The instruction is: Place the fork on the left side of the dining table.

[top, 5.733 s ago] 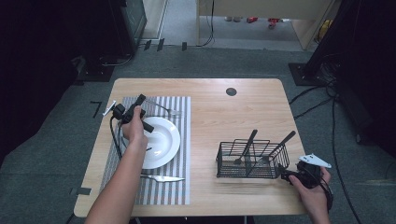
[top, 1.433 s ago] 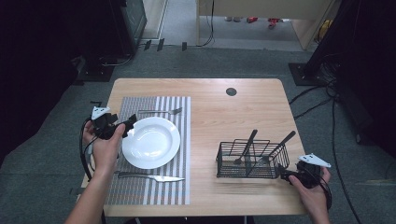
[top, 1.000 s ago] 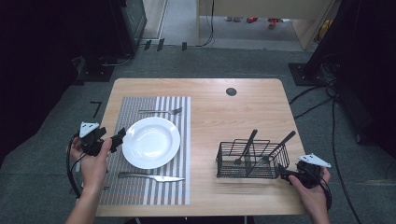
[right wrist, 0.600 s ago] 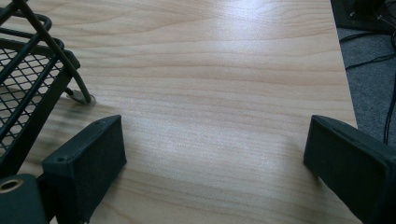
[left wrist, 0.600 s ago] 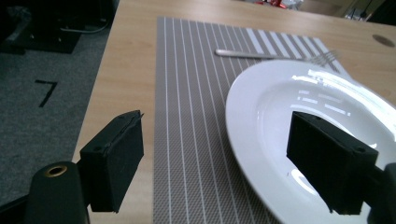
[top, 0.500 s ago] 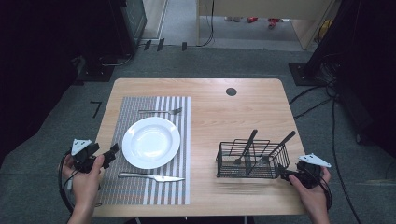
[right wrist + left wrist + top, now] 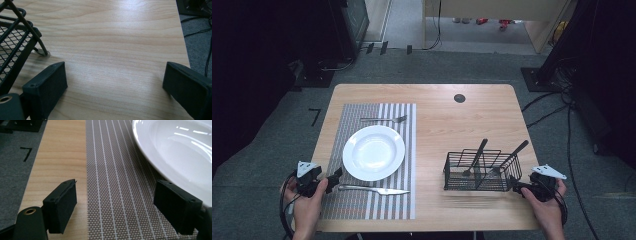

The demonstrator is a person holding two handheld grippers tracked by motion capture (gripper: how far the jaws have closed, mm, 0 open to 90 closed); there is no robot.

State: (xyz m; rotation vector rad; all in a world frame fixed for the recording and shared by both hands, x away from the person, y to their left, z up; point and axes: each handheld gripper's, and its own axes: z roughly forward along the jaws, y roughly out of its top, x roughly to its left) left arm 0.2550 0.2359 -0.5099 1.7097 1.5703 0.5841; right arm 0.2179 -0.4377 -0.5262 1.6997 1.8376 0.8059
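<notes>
High view: left gripper [image 7: 334, 177] sits low at the desk's [image 7: 452, 130] near-left corner, over the striped placemat's [image 7: 377, 200] left edge, jaws apart w/ nothing btwn them. White plate [image 7: 373, 152] lies on the placemat just beyond it; knife [image 7: 374, 189] lies flat on the mat on the near side of the plate, handle end near the gripper, not touching as far as can be told. Fork [image 7: 384, 119] lies on the mat at the plate's far side.

Left gripper view: jaws released, spread wide over mat [image 7: 117, 182] & bare wood; plate rim [image 7: 175, 152] just past one jaw, apart from it.

Right gripper [image 7: 517, 186] rests at near-right of desk, just beside the black wire basket [image 7: 482, 172], which holds two dark-handled utensils leaning up. Right gripper view: jaws wide, nothing gripped, bare wood btwn them; basket's corner [image 7: 17, 42] just beside one jaw.
</notes>
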